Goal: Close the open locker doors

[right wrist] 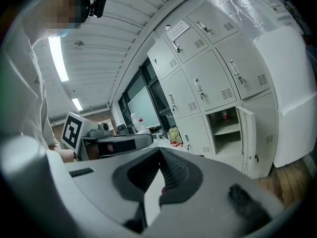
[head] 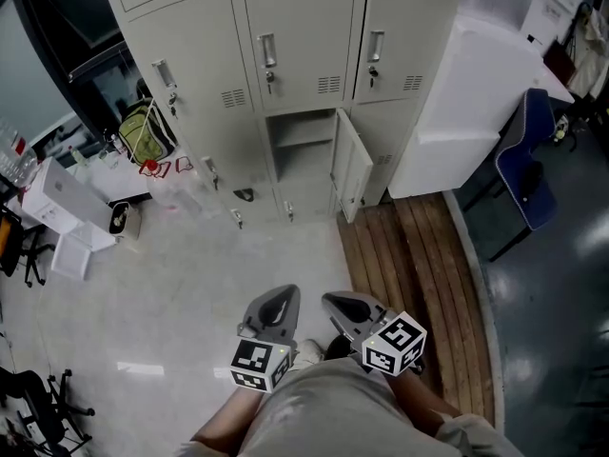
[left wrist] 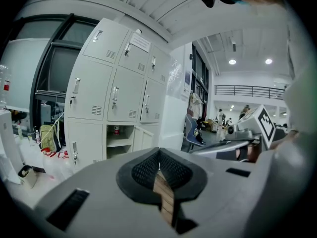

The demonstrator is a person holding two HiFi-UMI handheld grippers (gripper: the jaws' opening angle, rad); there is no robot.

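In the head view, both hands sit low at the bottom centre, close to the body, with the left gripper [head: 276,305] and right gripper [head: 348,307] side by side pointing towards the lockers [head: 295,55] across the top. The open locker door [head: 350,165] swings out at upper centre. In the left gripper view, the jaws are pressed together, empty, and the open compartment [left wrist: 119,135] lies left of centre. In the right gripper view, the jaws are likewise closed on nothing, and the door stands ajar at the right.
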